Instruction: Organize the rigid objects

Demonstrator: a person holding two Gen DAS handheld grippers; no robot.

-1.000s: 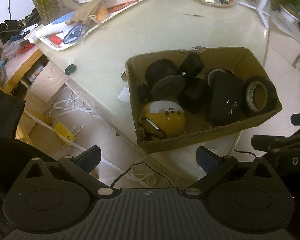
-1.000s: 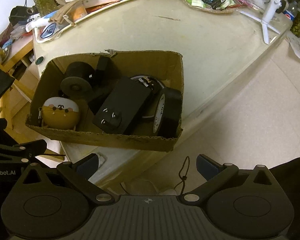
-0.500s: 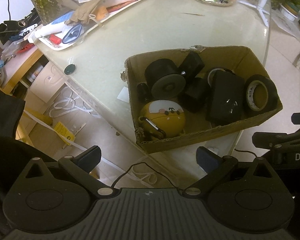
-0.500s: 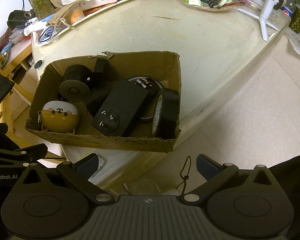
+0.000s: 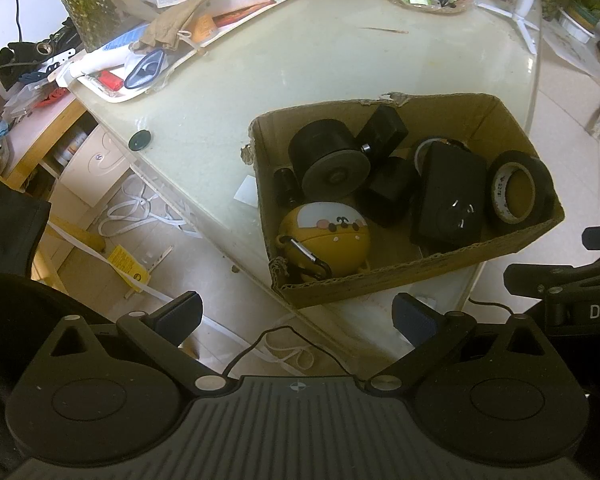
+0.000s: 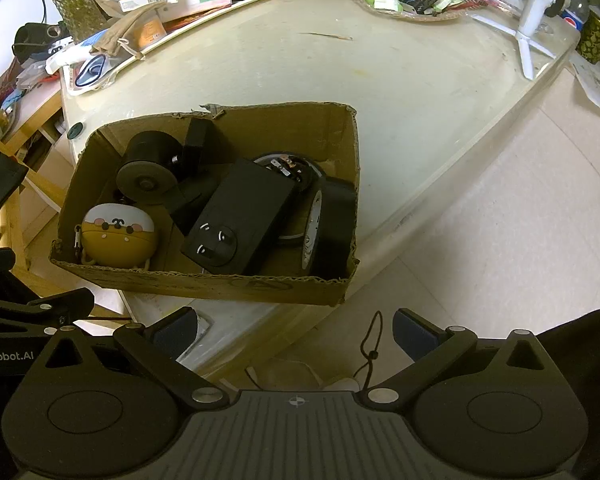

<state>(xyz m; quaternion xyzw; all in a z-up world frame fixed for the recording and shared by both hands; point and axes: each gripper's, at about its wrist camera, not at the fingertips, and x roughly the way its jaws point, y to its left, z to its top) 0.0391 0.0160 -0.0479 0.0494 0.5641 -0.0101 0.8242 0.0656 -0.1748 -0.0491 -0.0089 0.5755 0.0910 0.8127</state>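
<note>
Left hand-held gripper (image 5: 296, 314) and right hand-held gripper (image 6: 295, 328) both spread wide, holding nothing, short of the desk (image 6: 400, 80) edge. On it, cardboard box (image 5: 416, 276) — black power adapter (image 6: 240, 224), tape roll (image 5: 518, 192), yellow cartoon-face case (image 5: 330, 240) and black cylinder (image 5: 328, 160) inside, crowded together.

Both hand-held grippers (image 5: 296, 314) (image 6: 294, 330) agape, empty.

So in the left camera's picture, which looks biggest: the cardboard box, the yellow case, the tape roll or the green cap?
1. Cardboard box
2. Yellow case and tape roll: too alike to rank, and the case sits nearer the camera
3. Green cap
</note>
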